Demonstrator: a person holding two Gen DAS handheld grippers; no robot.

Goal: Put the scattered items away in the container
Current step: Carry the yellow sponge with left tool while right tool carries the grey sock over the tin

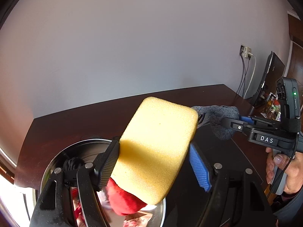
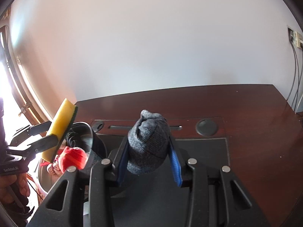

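My left gripper (image 1: 153,162) is shut on a yellow sponge (image 1: 157,143) with a green back and holds it above a steel bowl (image 1: 75,147). The sponge also shows in the right wrist view (image 2: 59,126), over the bowl (image 2: 90,138). In the bowl lie a red cloth item (image 1: 123,202) and a black bundle (image 1: 73,163). My right gripper (image 2: 149,151) is shut on a rolled grey sock (image 2: 147,141) and holds it above the black desk mat (image 2: 204,149). The sock shows in the left wrist view (image 1: 217,117), right of the sponge.
A dark wooden desk (image 2: 246,117) runs to the white wall. It has a round cable hole (image 2: 206,127) and a slot behind the mat. A monitor (image 1: 269,77) and clutter stand at the far right. A bright window (image 2: 7,94) is on the left.
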